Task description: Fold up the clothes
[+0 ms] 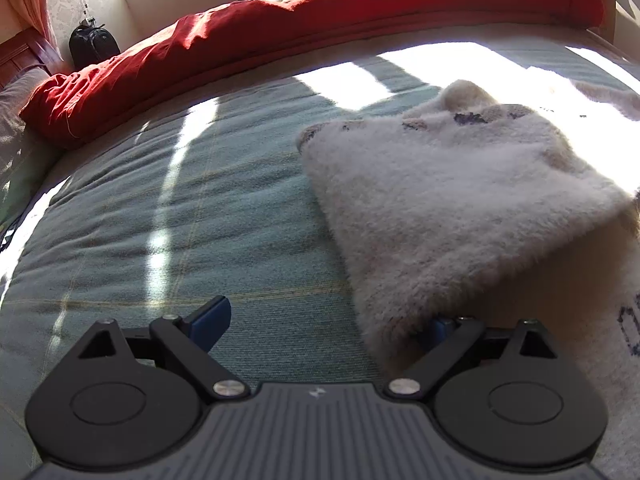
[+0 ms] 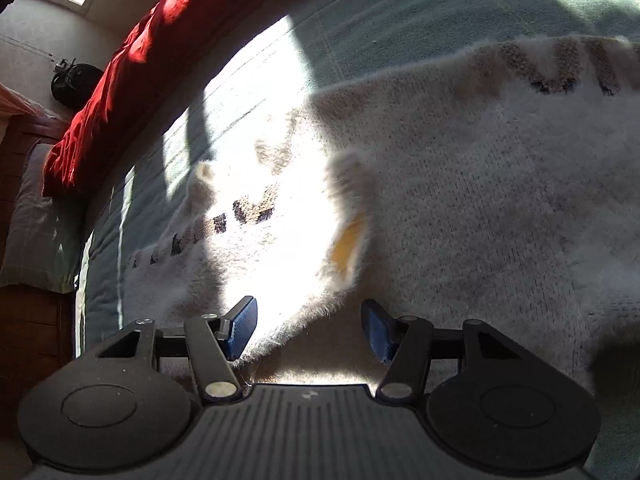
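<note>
Bed (image 1: 180, 220): your fuzzy white sweater (image 1: 460, 200) lies near the red duvet (image 1: 280, 28) (sunlit).
Left gripper (image 1: 324, 326): released, sweater edge draped over one finger.
Right gripper (image 2: 308, 328): released, over the sweater.

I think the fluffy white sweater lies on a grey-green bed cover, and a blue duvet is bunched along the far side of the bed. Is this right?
Not quite. The duvet bunched along the far side is red, not blue; the left wrist view shows it plainly. The rest holds: the fluffy white sweater does lie on the grey-green bed cover.
</note>
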